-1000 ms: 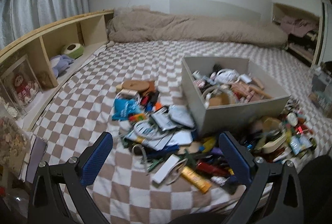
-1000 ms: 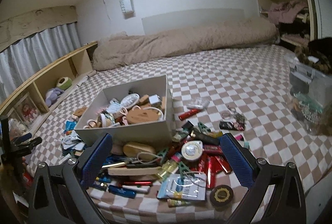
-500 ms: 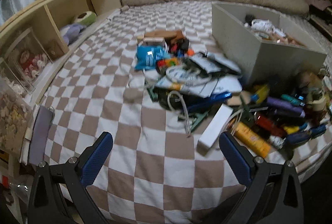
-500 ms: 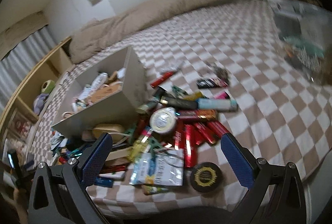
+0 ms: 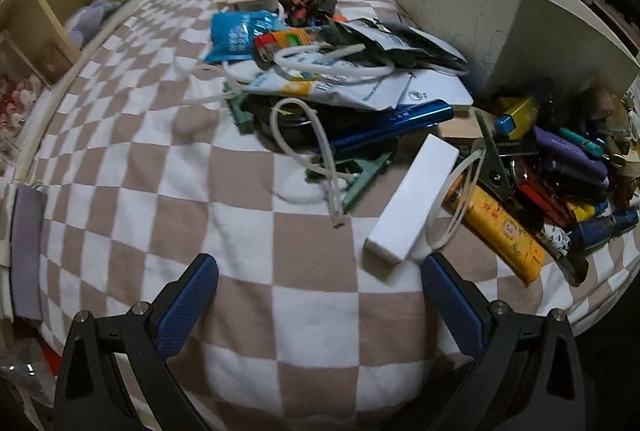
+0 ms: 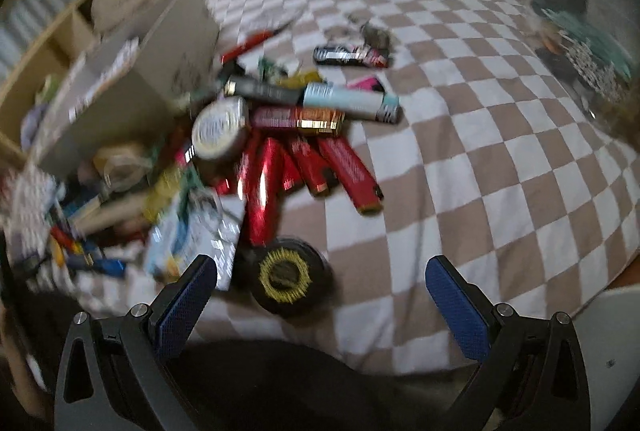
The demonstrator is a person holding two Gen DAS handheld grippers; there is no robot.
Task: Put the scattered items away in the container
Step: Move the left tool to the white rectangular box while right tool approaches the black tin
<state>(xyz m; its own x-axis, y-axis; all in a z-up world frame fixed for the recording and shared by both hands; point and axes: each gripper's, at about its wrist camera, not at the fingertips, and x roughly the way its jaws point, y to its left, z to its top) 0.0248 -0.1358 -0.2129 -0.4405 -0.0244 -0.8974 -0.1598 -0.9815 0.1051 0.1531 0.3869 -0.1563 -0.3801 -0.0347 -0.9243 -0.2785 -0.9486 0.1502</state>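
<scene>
both my tongs are spread wide and hold nothing. nearest to my left gripper (image 5: 319, 295) lies bare checked bedcover (image 5: 168, 199), and just ahead, to the right, the white box (image 5: 412, 199), its long axis running away from me and tilting right, so my left tongs are the nearer to it. a white cord (image 5: 316, 147) loops beside it and a yellow tube (image 5: 500, 227) lies against its right side, both likely to snag. my right gripper (image 6: 320, 291) hovers over the round black tin (image 6: 288, 275), slightly left of centre, with red tubes (image 6: 320, 167) beyond. farther back stands the container (image 5: 480, 11), behind the heap.
</scene>
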